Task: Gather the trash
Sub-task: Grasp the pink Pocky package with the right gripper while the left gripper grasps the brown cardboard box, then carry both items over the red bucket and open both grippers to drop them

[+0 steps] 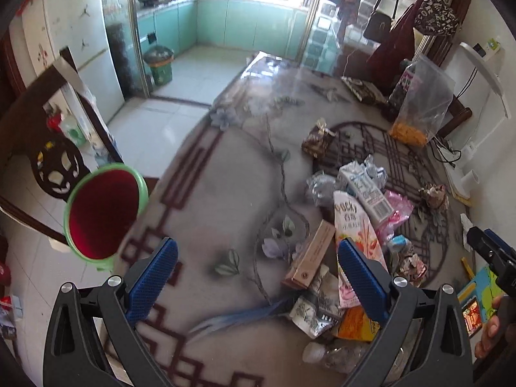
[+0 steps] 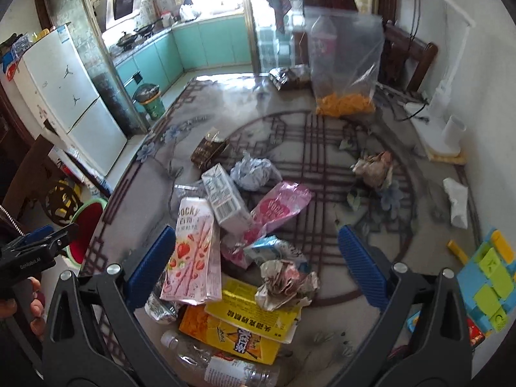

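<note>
A heap of trash lies on the patterned table [image 1: 206, 193]: a pink Pocky box [image 2: 193, 258], a milk carton [image 2: 225, 196], a pink wrapper [image 2: 280, 206], crumpled paper [image 2: 283, 283], a yellow packet [image 2: 254, 316] and a clear plastic bottle [image 2: 225, 367]. My right gripper [image 2: 257, 232] hovers open over the heap, one finger on each side of it, holding nothing. My left gripper [image 1: 258, 245] is open above bare table, just left of the heap, its right finger in front of the Pocky box [image 1: 351, 222]. The right gripper [image 1: 493, 251] shows at the left wrist view's edge.
A clear bag of orange snacks [image 2: 345, 64] stands at the table's far side. Loose crumpled paper [image 2: 374, 167] and a white tissue [image 2: 458, 203] lie to the right. Coloured blocks [image 2: 487, 287] sit at the right edge. A green-rimmed red round thing [image 1: 103, 213] stands left of the table; a green bin [image 1: 159, 64] is on the kitchen floor.
</note>
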The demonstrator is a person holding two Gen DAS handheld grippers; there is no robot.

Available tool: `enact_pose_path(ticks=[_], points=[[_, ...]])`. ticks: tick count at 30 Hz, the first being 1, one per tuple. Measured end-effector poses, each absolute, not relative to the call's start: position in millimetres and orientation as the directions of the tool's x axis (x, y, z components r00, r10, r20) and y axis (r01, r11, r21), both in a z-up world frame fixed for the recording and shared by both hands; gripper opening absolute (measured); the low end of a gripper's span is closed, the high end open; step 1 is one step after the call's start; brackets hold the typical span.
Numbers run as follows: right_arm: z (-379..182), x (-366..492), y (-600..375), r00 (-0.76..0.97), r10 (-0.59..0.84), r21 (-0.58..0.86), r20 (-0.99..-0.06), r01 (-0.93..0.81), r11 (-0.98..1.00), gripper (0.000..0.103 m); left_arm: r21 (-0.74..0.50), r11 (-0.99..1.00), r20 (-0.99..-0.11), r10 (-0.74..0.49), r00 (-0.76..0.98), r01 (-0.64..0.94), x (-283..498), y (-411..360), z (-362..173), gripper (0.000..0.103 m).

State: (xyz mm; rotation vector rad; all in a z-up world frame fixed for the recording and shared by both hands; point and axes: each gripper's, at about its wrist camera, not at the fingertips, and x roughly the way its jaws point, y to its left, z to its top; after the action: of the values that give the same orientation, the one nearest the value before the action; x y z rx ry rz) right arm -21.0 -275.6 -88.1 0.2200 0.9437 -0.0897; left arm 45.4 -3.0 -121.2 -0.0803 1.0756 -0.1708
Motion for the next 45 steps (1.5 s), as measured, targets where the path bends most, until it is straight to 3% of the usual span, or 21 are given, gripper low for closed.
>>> enact_pose_path(ticks=[5,8,10,15,20,24,29,32,35,37,39,45], points=[[-138,8,-226,0.473,0.194,0.231,-0.859,0.019,0.973,0.092,-0.069,0.992,-0.889,-0.109,0.445,0.105,48,-8,-147,0.095],[-167,30,-200,0.403,0.181,0.181,-0.897,-0.039,0.983,0.083,-0.077,0.987,-0.897,-0.131,0.422,0.142,53,-11,-152,0.095],[-185,44,-187,0.349,0.186,0.175,-0.918,-0.063,0.983,0.083,-0.061,0.987,-0.894,-0.12,0.431,0.148,55,-10,-154,0.095],[-214,57,-182,0.239,0.16,0.156,-0.958,-0.035,0.987,0.076,0.054,0.991,-0.922,0.001,0.387,0.125,70,-10,-166,0.095],[-214,56,-190,0.263,0.22,0.215,-0.939,-0.049,0.975,0.071,-0.17,0.966,-0.904,-0.231,0.36,0.194,79,-8,-171,0.095],[-193,46,-208,0.318,0.294,0.297,-0.901,-0.039,0.954,0.07,-0.164,0.953,-0.916,-0.243,0.318,0.256,85,-24,-182,0.094],[-158,25,-245,0.419,0.287,0.336,-0.861,0.046,0.941,0.07,-0.152,0.913,-0.931,-0.261,0.256,0.379,86,-55,-197,0.09],[-147,19,-264,0.452,0.267,0.346,-0.851,0.102,0.933,0.07,-0.155,0.911,-0.947,-0.247,0.205,0.383,91,-72,-218,0.081],[-138,12,-273,0.476,0.248,0.343,-0.844,0.122,0.931,0.07,-0.144,0.922,-0.966,-0.209,0.15,0.36,97,-84,-243,0.058],[-135,10,-271,0.487,0.246,0.344,-0.838,0.12,0.931,0.07,-0.191,0.923,-0.965,-0.239,0.109,0.334,99,-85,-252,0.023],[-130,7,-272,0.495,0.248,0.345,-0.833,0.113,0.932,0.07,-0.242,0.922,-0.954,-0.283,0.099,0.302,96,-83,-249,0.02],[-117,6,-254,0.517,0.272,0.352,-0.811,0.061,0.934,0.07,-0.156,0.932,-0.924,-0.255,0.286,0.328,76,-73,-191,0.02]])
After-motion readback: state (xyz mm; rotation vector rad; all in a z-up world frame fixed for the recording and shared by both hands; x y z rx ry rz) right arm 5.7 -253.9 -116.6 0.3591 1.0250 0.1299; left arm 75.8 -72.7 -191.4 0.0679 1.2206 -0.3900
